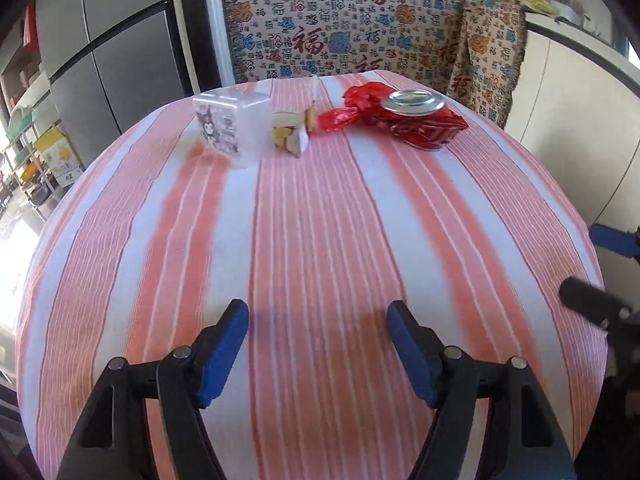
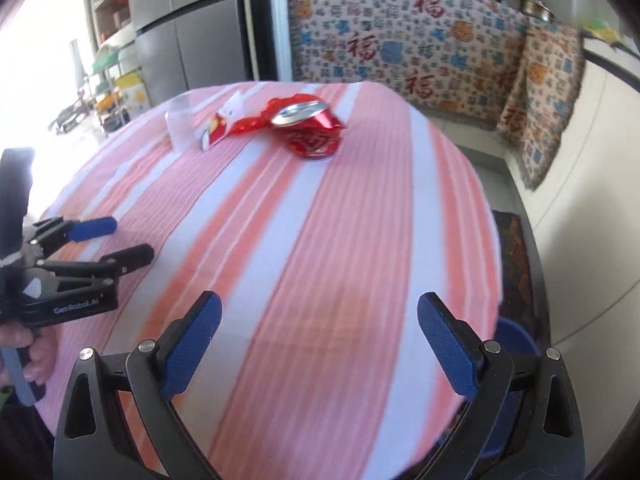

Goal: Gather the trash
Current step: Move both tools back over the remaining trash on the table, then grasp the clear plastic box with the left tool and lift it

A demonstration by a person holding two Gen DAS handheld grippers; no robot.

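Two grippers over the near half of a round table with a pink-and-white striped cloth (image 1: 320, 220); both empty.

Left gripper (image 1: 318, 322): jaws spread wide, blue pads facing each other, nothing between them, only bare cloth below. Right gripper (image 2: 320, 316): jaws spread wider yet, nothing between them; it hangs over the near right edge of the table. In the right wrist view the left gripper shows side-on at the left edge, held by a hand (image 2: 24, 356) low in the corner.

Trash lies in a loose row at the far side of the table, well apart from both sets of fingertips:
- crushed red can (image 1: 420, 120), silver top up, rightmost item.
- crumpled red wrapper (image 1: 352, 110), touching the can on its left side.
- small folded white-and-yellow paper scrap (image 1: 294, 136), just left of the wrapper.
- clear plastic box (image 1: 232, 128) with a cartoon sticker, upright, leftmost, near the scrap.

Relative to the left gripper the row sits straight ahead; can ahead-right, box ahead-left. From the right gripper the can is ahead, slightly left of centre.

A blue bin (image 2: 516, 338) shows partly below the table edge beside the right gripper's right finger.
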